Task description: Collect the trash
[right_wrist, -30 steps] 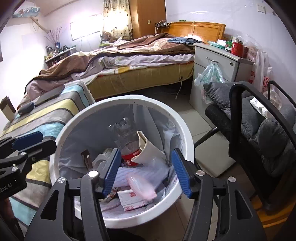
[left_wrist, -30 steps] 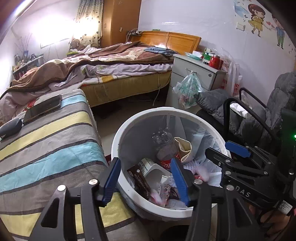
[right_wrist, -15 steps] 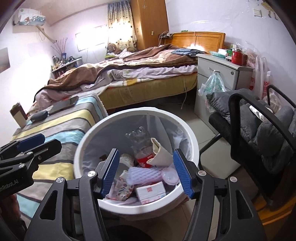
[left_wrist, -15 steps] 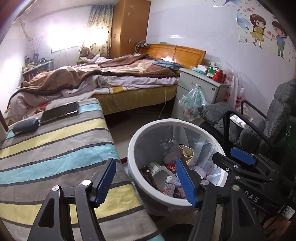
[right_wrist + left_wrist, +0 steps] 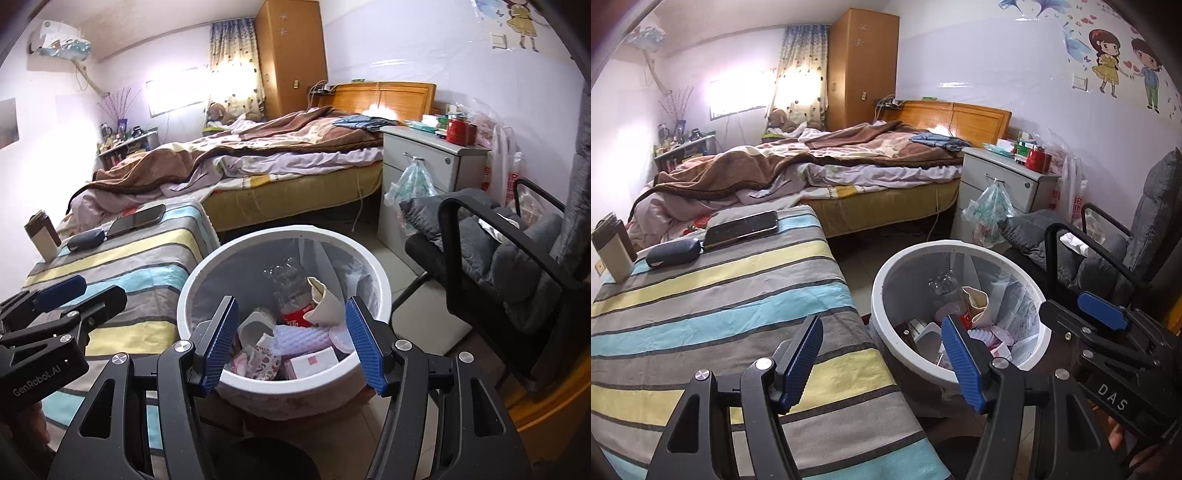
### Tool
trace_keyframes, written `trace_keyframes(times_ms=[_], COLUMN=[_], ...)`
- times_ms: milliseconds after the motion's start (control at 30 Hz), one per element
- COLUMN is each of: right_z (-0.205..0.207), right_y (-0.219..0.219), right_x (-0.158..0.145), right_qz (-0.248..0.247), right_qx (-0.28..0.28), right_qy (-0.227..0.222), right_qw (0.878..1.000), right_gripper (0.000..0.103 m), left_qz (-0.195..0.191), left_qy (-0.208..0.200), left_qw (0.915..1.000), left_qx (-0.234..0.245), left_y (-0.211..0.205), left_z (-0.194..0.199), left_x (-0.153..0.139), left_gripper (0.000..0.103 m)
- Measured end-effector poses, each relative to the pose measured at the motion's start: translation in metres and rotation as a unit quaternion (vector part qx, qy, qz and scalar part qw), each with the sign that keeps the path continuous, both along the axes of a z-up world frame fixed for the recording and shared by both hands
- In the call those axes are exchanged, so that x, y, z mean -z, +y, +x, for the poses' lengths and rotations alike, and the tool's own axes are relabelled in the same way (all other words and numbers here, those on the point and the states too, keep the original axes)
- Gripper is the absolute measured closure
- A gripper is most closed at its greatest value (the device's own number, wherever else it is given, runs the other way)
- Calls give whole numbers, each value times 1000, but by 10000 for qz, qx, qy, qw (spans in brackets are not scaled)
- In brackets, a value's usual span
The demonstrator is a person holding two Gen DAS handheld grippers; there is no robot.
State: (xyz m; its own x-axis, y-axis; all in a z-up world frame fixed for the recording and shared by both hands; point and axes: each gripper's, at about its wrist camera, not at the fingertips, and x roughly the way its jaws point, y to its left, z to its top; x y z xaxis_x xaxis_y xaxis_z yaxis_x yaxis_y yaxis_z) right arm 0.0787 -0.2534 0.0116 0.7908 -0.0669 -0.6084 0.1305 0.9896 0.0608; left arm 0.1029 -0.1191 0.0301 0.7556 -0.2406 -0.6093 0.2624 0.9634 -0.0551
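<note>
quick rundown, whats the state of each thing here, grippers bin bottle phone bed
left gripper: open, empty, over the striped cover's edge
right gripper: open, empty, above the bin
trash bin: upright, lined with a bag, partly filled
plastic bottle: inside the bin, leaning, red label
phone: flat on the striped cover, screen dark
bed: unmade, blankets rumpled
plastic bag: hanging from the nightstand handle

We note both grippers have drawn back and up from the bin (image 5: 284, 376). The left gripper (image 5: 882, 354) has shifted off the bin toward the striped bed (image 5: 713, 306). The right gripper (image 5: 291, 343) now frames the whole bin rather than its inside.
</note>
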Motion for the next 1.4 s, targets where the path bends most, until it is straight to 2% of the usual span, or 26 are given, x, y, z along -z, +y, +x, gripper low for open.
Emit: trace_keyframes(times_ms=[133, 367, 1400], right_z=[-4, -8, -13], right_y=[1, 2, 11], right_x=[1, 6, 5], right_qz=[-55, -16, -74], right_qx=[119, 303, 429], right_qy=[-12, 67, 38], right_qw=[9999, 9995, 9990], right_gripper=[41, 41, 41], left_qz=[110, 214, 128], left_qy=[-144, -115, -51], left_qw=[9998, 9996, 9998], left_qx=[-99, -127, -138], left_y=[-2, -3, 0], left_z=[-6, -11, -10], left_x=[-1, 0, 4], left_gripper=[37, 37, 37])
